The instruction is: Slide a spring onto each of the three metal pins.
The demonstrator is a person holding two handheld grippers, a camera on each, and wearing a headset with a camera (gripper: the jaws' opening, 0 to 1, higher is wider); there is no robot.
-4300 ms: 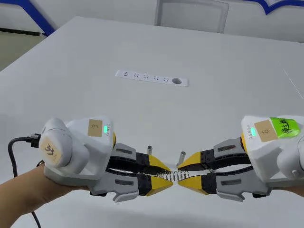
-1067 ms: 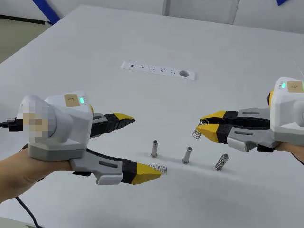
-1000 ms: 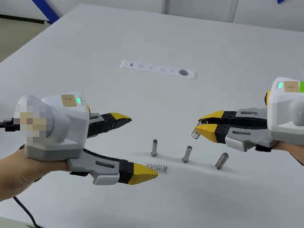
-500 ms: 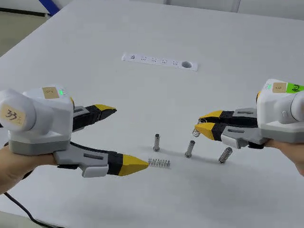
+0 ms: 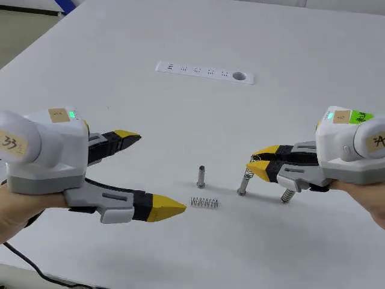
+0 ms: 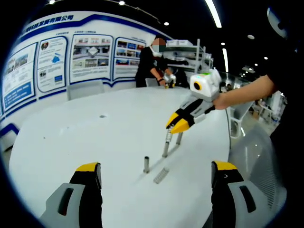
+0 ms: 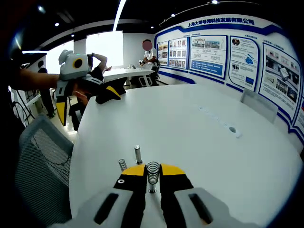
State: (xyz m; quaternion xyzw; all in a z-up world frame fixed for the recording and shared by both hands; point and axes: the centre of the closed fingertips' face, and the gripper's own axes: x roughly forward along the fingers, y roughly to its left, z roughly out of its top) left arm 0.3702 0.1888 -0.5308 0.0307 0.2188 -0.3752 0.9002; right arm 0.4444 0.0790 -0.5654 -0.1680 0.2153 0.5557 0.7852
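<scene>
Starting in the head view: the right tool (image 5: 255, 164) is pressed together on a spring (image 5: 248, 174), which now sits over the top of the middle pin (image 5: 241, 191). Half a second back it hung just up-left of that pin, so threading has begun, but the coil looks only part-way down and not let go. The far-right pin (image 5: 287, 196) already carries its spring. The left pin (image 5: 201, 176) is bare, with a loose spring (image 5: 203, 202) lying flat on the counter (image 5: 180, 120) just in front of it. My read: one done, one going on, one left. The left tool (image 5: 153, 173) is spread wide and holds nothing, its lower tip near the loose spring. Left gripper view: own jaws wide apart, loose spring (image 6: 161, 175) and left pin (image 6: 147, 164) ahead between them, right tool over the middle pin beyond. Right gripper view: spring (image 7: 152, 173) upright between the yellow tips, pin shaft under it. Room: pins stand mid-counter with edges well apart and the power strip (image 5: 204, 71) far off. The only tight spot is the neighbouring pins beside the right tool.
</scene>
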